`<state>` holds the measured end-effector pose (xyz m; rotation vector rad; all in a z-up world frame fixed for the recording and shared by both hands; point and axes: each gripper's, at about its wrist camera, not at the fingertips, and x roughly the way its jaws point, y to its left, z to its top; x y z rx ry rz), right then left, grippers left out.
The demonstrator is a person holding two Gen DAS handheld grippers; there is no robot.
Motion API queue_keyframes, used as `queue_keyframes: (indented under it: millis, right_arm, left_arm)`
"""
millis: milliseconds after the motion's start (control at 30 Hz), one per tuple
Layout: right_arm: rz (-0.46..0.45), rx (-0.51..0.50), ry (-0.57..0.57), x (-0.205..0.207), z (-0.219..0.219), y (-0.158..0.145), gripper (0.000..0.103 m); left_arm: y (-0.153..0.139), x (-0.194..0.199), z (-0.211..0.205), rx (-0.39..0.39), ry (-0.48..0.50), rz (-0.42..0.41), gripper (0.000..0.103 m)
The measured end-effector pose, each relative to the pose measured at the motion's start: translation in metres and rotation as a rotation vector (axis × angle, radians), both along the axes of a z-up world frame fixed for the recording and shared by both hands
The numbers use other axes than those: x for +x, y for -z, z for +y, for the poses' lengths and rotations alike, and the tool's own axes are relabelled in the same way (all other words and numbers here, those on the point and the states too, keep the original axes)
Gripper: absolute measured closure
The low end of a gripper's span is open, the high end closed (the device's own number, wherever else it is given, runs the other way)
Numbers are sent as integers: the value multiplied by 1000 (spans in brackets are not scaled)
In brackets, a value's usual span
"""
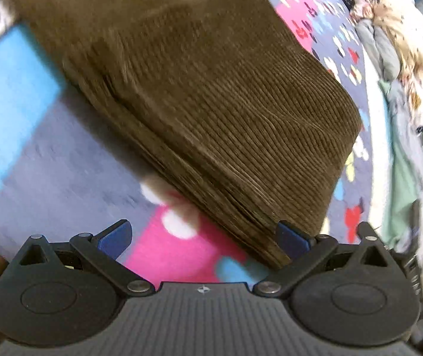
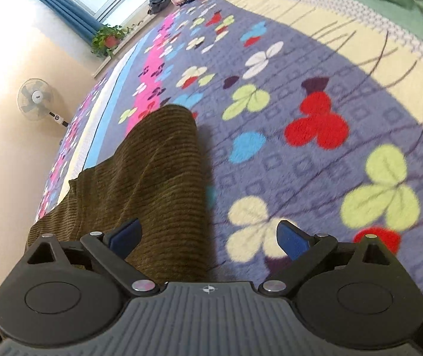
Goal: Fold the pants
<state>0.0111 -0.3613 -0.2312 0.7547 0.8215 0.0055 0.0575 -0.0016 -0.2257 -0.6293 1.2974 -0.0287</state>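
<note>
Brown corduroy pants (image 1: 211,95) lie folded in a thick stack on a purple flowered blanket (image 1: 63,160). My left gripper (image 1: 204,235) is open and empty, just in front of the stack's near corner; its right finger (image 1: 291,237) is close to that corner. In the right wrist view the same pants (image 2: 149,184) stretch away from the lower left. My right gripper (image 2: 208,237) is open and empty, with its left finger (image 2: 125,235) over the cloth and its right finger over the blanket (image 2: 300,154).
A pile of other clothes (image 1: 401,83) lies along the blanket's right side, and green and grey clothes (image 2: 389,3) lie at the top right. A standing fan (image 2: 38,101), a potted plant (image 2: 109,40) and a window with blue curtains are beyond the bed.
</note>
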Motion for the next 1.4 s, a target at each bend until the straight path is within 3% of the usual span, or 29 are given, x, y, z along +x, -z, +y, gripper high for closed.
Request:
queue_keyframes:
  millis: [233, 267, 367, 433, 533, 633, 700, 800, 867, 967, 1100, 1200, 1267, 1300, 1333, 1400]
  right_arm:
    - [3, -2, -41, 23, -2, 7, 5]
    - [0, 0, -50, 29, -2, 8, 5]
    - [-11, -10, -79, 46, 0, 8, 5]
    - [-15, -24, -102, 57, 3, 7, 5]
    - [-15, -28, -129, 70, 5, 8, 5]
    - [-16, -33, -129, 84, 8, 11, 5]
    - [-12, -19, -108, 94, 7, 16, 5]
    - [-3, 27, -85, 110, 7, 25, 2]
    - [-14, 15, -84, 115, 10, 27, 0]
    - [-29, -9, -118, 115, 18, 27, 0]
    - [-31, 94, -229, 108, 25, 28, 10]
    - [-28, 108, -223, 105, 26, 30, 14]
    - [1, 145, -168, 105, 19, 34, 32]
    - [26, 161, -143, 106, 15, 35, 58]
    - [44, 178, -139, 107, 10, 36, 69]
    - [34, 129, -163, 105, 13, 27, 75]
  left_arm:
    - [12, 4, -6, 9, -24, -10, 0]
    - [12, 6, -6, -9, -31, -4, 0]
    - [13, 7, -6, -183, -13, 13, 0]
    - [10, 4, -7, -214, -18, -15, 0]
    - [16, 11, -16, -156, -1, -46, 0]
    - [33, 19, -21, -122, -106, 7, 0]
    - [30, 21, -32, -69, -159, 24, 0]
    - [27, 23, -51, 10, -130, 10, 0]
    - [26, 21, -55, 16, -127, 0, 0]
    - [26, 25, -46, -45, -167, 40, 0]
    - [27, 31, -25, -117, -209, 80, 3]
    - [26, 28, -22, -116, -209, 77, 7]
    - [24, 23, -15, -107, -190, 75, 14]
    - [24, 23, -13, -112, -178, 75, 20]
    - [24, 26, -9, -126, -182, 82, 28]
    - [27, 27, 6, -169, -194, 106, 38]
